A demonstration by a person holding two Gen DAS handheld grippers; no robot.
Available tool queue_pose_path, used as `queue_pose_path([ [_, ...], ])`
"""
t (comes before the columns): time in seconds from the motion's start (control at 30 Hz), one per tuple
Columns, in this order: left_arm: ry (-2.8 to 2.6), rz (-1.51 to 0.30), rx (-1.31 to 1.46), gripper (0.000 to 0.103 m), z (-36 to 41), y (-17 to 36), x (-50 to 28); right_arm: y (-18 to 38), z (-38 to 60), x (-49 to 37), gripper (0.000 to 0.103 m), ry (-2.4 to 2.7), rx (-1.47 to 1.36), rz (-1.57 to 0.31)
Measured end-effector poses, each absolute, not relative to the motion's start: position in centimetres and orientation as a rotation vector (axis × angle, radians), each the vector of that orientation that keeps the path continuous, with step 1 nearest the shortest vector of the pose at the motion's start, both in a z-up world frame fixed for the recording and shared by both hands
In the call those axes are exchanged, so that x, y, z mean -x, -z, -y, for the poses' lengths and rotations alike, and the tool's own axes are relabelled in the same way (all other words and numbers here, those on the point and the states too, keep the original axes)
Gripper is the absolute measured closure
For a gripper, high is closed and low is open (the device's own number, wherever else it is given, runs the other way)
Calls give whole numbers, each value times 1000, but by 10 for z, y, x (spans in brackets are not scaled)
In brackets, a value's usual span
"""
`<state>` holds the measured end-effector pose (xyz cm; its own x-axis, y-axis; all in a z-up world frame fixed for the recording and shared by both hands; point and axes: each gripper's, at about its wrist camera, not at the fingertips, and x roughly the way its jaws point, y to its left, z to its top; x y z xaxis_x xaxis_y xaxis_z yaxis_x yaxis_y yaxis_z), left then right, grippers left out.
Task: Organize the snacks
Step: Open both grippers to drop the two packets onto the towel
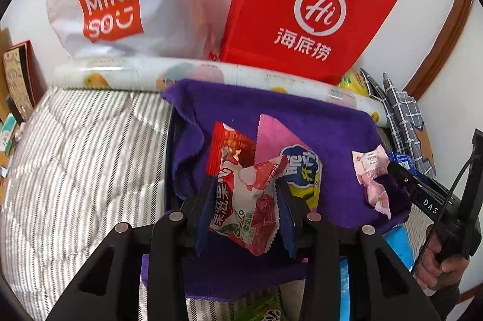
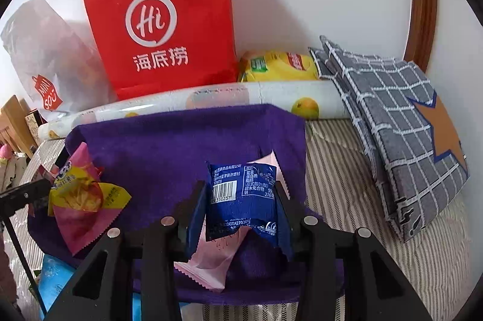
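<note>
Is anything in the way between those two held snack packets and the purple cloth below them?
Partly: pink packets lie under the blue packet, more under the red-and-white packet. The purple cloth between is bare.

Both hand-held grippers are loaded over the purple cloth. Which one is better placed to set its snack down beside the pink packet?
Right. The right hand-held gripper holds its blue packet directly above the pink packet; the left hand-held gripper sits across the purple cloth.

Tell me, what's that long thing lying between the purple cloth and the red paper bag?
A rolled-up sheet printed with fruit lies between the purple cloth and the red paper bag; both wrist views show it.
</note>
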<state>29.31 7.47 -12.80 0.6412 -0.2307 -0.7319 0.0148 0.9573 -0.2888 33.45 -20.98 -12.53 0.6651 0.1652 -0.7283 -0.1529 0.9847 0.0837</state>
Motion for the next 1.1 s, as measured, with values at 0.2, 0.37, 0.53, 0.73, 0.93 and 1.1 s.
queue_pose_path([
  [0.2, 149, -870, 322, 58, -83, 134, -293, 134, 214, -340, 62, -199, -53, -867],
  [0.37, 148, -869, 321, 54, -83, 136, -292, 128, 210, -335, 51, -211, -39, -837],
  [0.53, 159, -870, 323, 52, -82, 136, -292, 123, 205, -330, 46, -236, -18, -803],
  [0.73, 178, -885, 299, 34, -75, 132, -292, 116, 198, -322, 36, -254, 6, -763],
  [0.93, 189, -857, 272, 21, -70, 119, -285, 103, 195, -312, 36, -234, -2, -709],
  [1.1, 185, -834, 233, 20, -64, 109, -276, 91, 195, -294, 36, -206, 33, -712],
])
